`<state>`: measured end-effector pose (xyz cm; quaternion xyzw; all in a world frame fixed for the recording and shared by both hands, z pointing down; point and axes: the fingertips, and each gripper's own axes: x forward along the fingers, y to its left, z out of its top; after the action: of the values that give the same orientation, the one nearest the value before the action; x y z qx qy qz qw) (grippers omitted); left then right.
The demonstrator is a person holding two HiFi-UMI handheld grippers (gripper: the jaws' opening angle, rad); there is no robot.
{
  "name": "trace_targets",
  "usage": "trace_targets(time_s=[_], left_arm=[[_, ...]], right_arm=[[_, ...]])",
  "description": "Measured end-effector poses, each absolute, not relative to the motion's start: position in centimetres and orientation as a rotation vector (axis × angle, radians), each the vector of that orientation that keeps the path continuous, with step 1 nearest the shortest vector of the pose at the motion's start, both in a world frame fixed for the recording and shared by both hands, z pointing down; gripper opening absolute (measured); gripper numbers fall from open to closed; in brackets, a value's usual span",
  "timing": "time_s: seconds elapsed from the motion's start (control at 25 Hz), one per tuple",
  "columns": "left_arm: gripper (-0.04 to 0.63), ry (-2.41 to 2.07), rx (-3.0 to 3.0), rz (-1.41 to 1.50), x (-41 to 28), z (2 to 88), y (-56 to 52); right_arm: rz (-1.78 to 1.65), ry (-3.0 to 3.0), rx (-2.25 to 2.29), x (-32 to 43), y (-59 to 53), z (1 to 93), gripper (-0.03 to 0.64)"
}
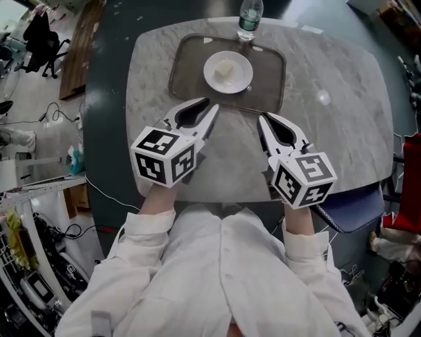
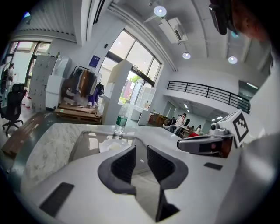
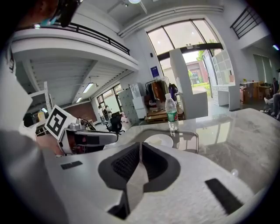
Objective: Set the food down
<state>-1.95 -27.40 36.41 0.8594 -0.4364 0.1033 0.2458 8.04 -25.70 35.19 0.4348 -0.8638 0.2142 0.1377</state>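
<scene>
Pale food [image 1: 225, 68] is seen on a round white plate [image 1: 214, 80] in a dark rectangular tray [image 1: 271, 72] on a grey marble table [image 1: 335, 125]. The left gripper [image 1: 212, 106] is held narrowly parted and empty. The right gripper [image 1: 261, 118] is pressed closed on nothing.

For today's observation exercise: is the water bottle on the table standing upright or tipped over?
Upright. The water bottle stands on its base just beyond the tray, cap on top, as the right gripper view shows.
</scene>
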Motion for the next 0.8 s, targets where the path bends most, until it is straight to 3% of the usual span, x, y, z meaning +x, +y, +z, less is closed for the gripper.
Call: trace_targets(time_s=[0.24,0.52,0.8], left_arm=[[0.068,-1.213,2.406,0.073,-1.5,31.7,-21.8],[0.032,-1.209,2.523,-0.188,-0.9,25.6,-16.3],[0.032,-1.191,2.602,-0.238,0.1,22.9,-11.9]], right_arm=[[0.499,-2.634,1.286,8.4,-20.8,30.4,0.011],[0.587,-2.842,1.265,8.6,-15.4,26.6,0.003],[0.618,-2.855,1.156,8.6,-11.9,27.8,0.003]])
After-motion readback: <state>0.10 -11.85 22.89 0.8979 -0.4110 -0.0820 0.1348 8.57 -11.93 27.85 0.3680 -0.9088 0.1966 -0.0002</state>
